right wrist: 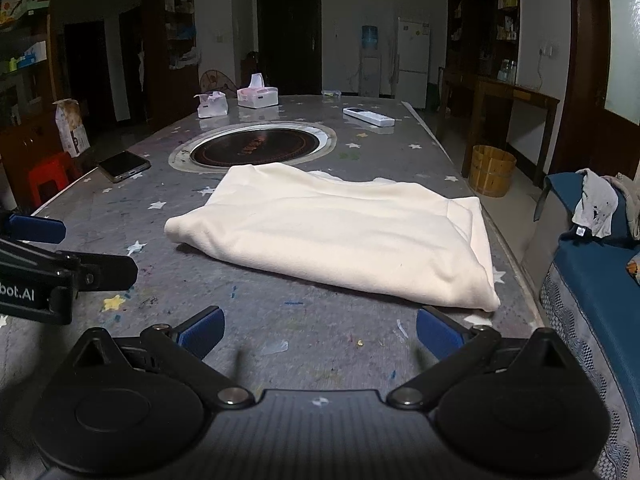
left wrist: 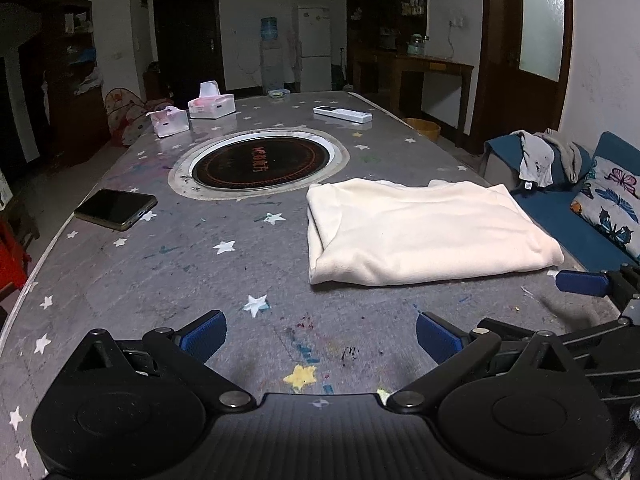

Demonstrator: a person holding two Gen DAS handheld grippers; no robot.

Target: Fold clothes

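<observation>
A cream garment [left wrist: 428, 230] lies folded into a thick rectangle on the grey star-patterned table [left wrist: 180, 264], near its right edge. In the right wrist view the same cream garment [right wrist: 340, 236] lies straight ahead on the table [right wrist: 248, 312]. My left gripper [left wrist: 320, 334] is open, low over the table, short of the garment and to its left, with nothing between its blue pads. My right gripper [right wrist: 318, 330] is open too, just in front of the garment's near edge. Each gripper shows at the side of the other's view.
A round black hotplate [left wrist: 260, 164] is set into the table's middle. A phone [left wrist: 114, 208] lies at the left, two tissue boxes [left wrist: 210, 104] and a white remote [left wrist: 342, 114] at the far end. A blue sofa [right wrist: 592, 280] with clothes stands right of the table.
</observation>
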